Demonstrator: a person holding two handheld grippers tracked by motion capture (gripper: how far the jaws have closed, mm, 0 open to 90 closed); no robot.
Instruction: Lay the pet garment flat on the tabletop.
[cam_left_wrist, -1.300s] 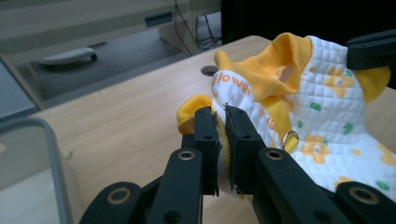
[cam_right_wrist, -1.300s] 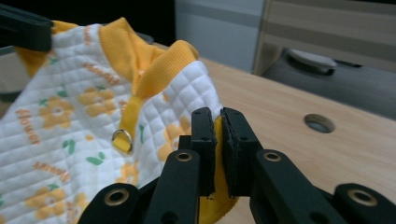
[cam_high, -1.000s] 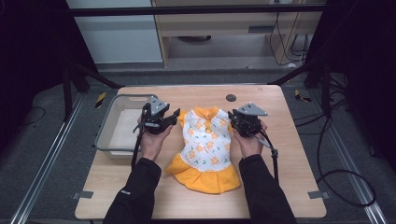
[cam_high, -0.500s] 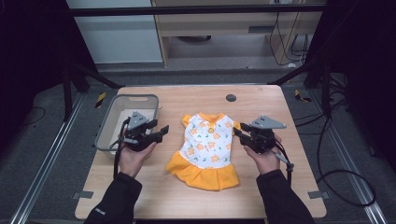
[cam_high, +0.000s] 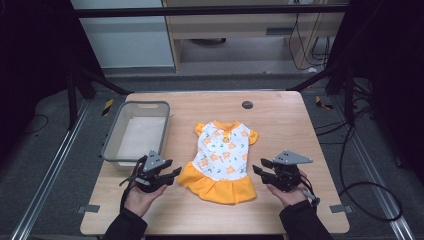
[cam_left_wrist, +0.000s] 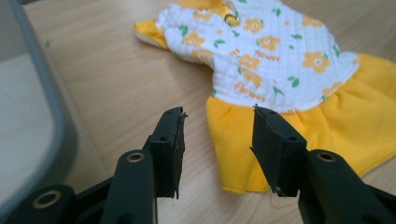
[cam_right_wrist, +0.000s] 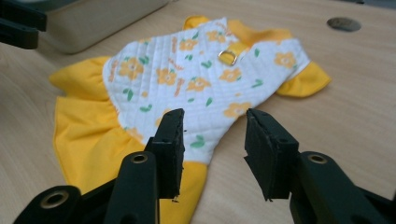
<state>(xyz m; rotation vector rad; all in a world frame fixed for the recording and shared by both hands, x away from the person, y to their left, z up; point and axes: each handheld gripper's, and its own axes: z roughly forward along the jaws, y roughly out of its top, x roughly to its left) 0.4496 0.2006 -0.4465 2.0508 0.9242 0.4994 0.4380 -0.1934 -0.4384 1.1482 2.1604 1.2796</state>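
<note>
We see a small white quilted dress with orange flower print and a yellow ruffled skirt lying flat near the middle of the light wooden table. Its long axis runs from the far edge toward the near edge: the yellow collar points to the far edge and the skirt fans out toward the near edge, slightly tilted so the hem leans to the right. Short yellow sleeves stick out on both sides, and a small metal ring sits on a yellow strap below the collar.

To the left of the dress, near the table's left edge, stands a grey rectangular plastic bin; we make out nothing inside it but its pale bottom.

A small dark round disc lies on the table near the far edge, well apart from the collar.

The left gripper is held in a hand close to the near left corner, just beside the skirt's left side; in the left gripper view its jaws stand apart with nothing between them, over the skirt's edge. The right gripper is held in the other hand just beside the skirt's right side, its jaws likewise spread and empty, aimed at the dress.
</note>
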